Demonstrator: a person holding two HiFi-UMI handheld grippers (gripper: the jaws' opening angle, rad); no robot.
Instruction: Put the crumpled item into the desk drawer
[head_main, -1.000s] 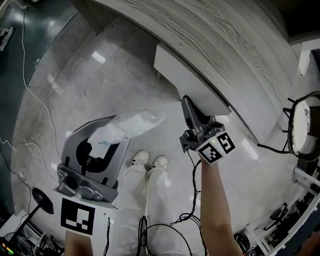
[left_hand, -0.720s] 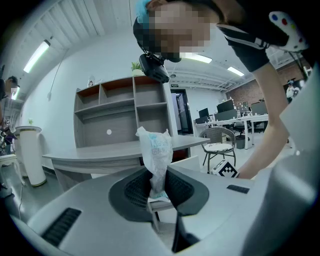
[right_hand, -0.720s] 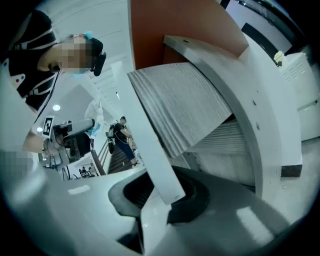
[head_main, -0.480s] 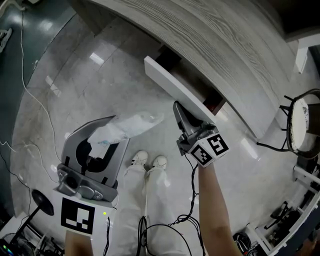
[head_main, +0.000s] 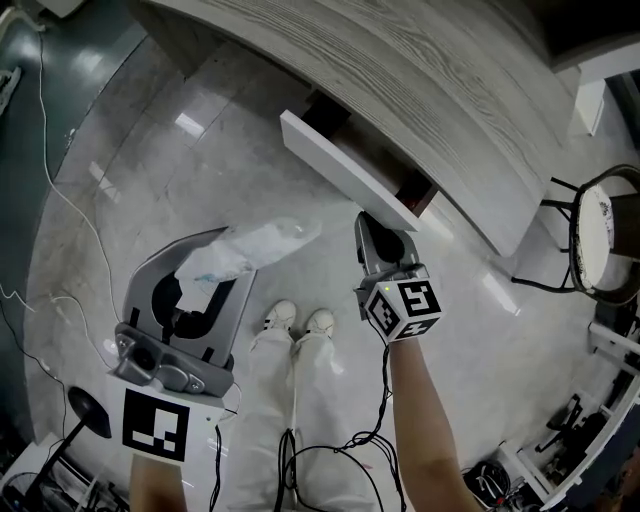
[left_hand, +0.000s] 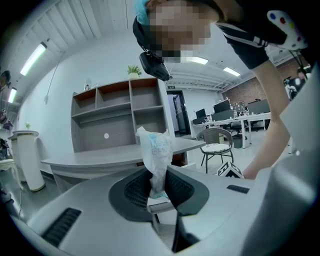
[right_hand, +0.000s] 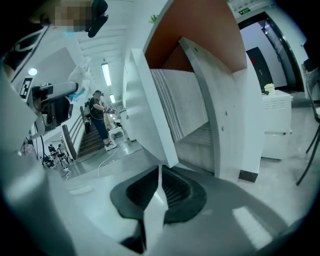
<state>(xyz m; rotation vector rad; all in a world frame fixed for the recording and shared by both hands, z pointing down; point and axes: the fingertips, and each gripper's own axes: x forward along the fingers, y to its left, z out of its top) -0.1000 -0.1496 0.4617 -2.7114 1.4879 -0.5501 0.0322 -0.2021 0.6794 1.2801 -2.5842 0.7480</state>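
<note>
The crumpled item is a whitish plastic bag (head_main: 255, 248) with blue print, and my left gripper (head_main: 215, 268) is shut on its lower end. It stands up from the pads (left_hand: 165, 187) as a tall twist (left_hand: 156, 152). The desk drawer (head_main: 340, 165) hangs out from under the grey wood-grain desk top (head_main: 420, 70), its dark inside showing behind the white front. My right gripper (head_main: 378, 228) sits just below the right end of that front (right_hand: 145, 110). Its jaws have just been closing; they stand almost together with nothing between them (right_hand: 160, 172).
My white shoes (head_main: 300, 322) stand on the glossy grey floor between the two grippers. A round-seated chair (head_main: 605, 240) is at the right and thin cables (head_main: 70, 200) trail at the left. The right gripper view shows a white cabinet (right_hand: 277, 125) beyond the desk leg.
The drawer has slid out from the desk. My right gripper drew back and down with it, then came off the front. The left gripper and bag have stayed put.
</note>
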